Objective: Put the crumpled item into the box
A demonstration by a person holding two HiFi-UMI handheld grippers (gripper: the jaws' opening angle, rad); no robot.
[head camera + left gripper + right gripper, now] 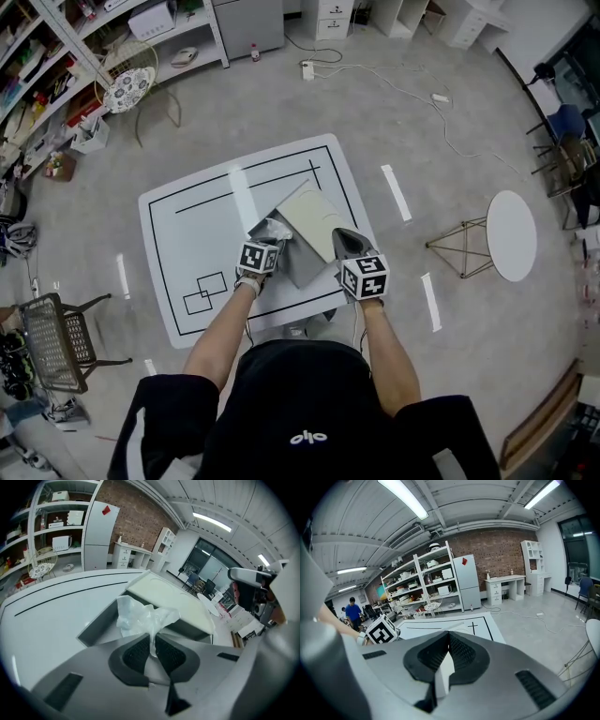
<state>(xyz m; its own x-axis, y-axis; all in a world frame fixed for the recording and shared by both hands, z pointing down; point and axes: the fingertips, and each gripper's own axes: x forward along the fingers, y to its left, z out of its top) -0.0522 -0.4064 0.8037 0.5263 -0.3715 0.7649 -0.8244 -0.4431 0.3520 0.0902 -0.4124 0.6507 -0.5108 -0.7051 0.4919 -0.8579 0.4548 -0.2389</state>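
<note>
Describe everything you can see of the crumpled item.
The crumpled item is a thin, translucent white sheet, wadded and creased; it looks like plastic or tissue. One twisted tail is pinched between the left gripper's shut jaws. The rest puffs out ahead over the open grey box, beside its raised cream lid. Whether it touches the box is unclear.

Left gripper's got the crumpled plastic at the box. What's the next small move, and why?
Probably lower the left gripper slightly into the open box: its jaws pinch the crumpled plastic just above the opening, while the right gripper seems to hold the lid up.
</note>
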